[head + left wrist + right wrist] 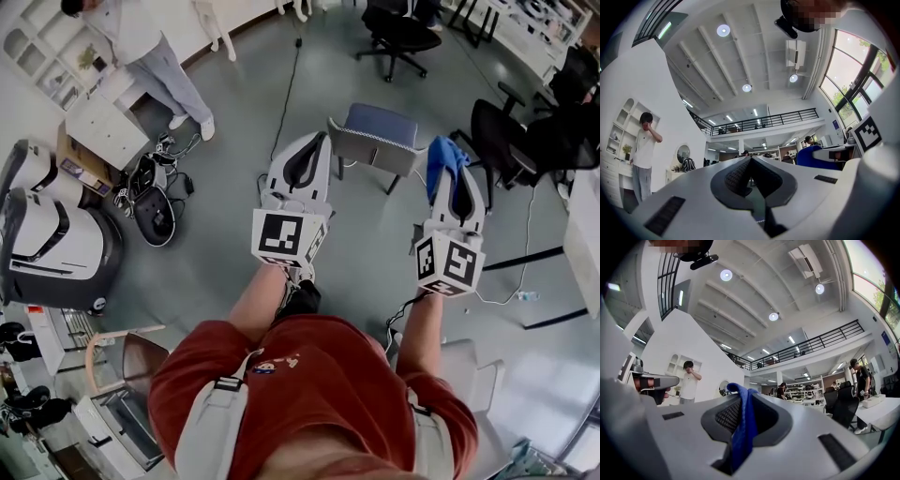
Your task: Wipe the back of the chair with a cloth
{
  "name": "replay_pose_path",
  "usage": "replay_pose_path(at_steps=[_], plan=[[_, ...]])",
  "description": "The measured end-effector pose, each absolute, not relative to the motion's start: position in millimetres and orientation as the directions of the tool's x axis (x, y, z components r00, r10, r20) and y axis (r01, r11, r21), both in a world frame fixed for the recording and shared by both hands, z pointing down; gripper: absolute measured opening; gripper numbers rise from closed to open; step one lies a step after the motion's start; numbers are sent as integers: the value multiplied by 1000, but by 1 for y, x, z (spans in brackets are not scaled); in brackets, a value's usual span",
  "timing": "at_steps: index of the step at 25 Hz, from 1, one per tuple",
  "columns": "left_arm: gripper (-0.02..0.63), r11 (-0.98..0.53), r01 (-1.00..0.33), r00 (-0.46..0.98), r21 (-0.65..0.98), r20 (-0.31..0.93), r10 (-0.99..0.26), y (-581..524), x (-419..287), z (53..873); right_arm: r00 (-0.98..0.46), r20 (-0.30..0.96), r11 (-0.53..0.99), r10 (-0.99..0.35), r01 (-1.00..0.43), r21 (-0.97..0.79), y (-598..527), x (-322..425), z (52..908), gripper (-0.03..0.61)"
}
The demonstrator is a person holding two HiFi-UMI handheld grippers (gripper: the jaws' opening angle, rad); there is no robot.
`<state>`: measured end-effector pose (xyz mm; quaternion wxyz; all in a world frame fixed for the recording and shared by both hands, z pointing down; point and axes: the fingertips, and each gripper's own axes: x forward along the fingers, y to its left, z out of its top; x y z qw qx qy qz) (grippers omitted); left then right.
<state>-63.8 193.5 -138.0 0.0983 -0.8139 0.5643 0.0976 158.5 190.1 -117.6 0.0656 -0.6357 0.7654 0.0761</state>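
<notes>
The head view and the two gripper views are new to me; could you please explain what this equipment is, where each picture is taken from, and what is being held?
There is no robot here. A person in a red top holds a hand tool with two jaws in each hand. The head view comes from a camera on the person's head and looks steeply down. It shows the left gripper and the right gripper above a grey floor. The other two pictures come from cameras riding on each tool, looking along its jaws. The left jaws are together with nothing between them. The right jaws are closed on a blue cloth. Ahead on the floor stands a chair with a blue seat.
</notes>
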Motion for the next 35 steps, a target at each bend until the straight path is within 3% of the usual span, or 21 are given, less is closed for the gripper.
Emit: replay_pose_path(at_steps=[16, 26, 35], plan=[[14, -405, -913, 399, -46, -296, -868, 27, -150, -153, -99, -182, 89, -978, -994, 65, 38, 68, -131, 49], [14, -408, -912, 402, -34, -272, -874, -3, -118, -130, -93, -112, 87, -989, -995, 56, 8, 98, -100, 49], [12, -448, -889, 457, -95, -102, -884, -24, -71, -22, -79, 8, 80, -997, -997, 23, -14, 136, -4, 49]])
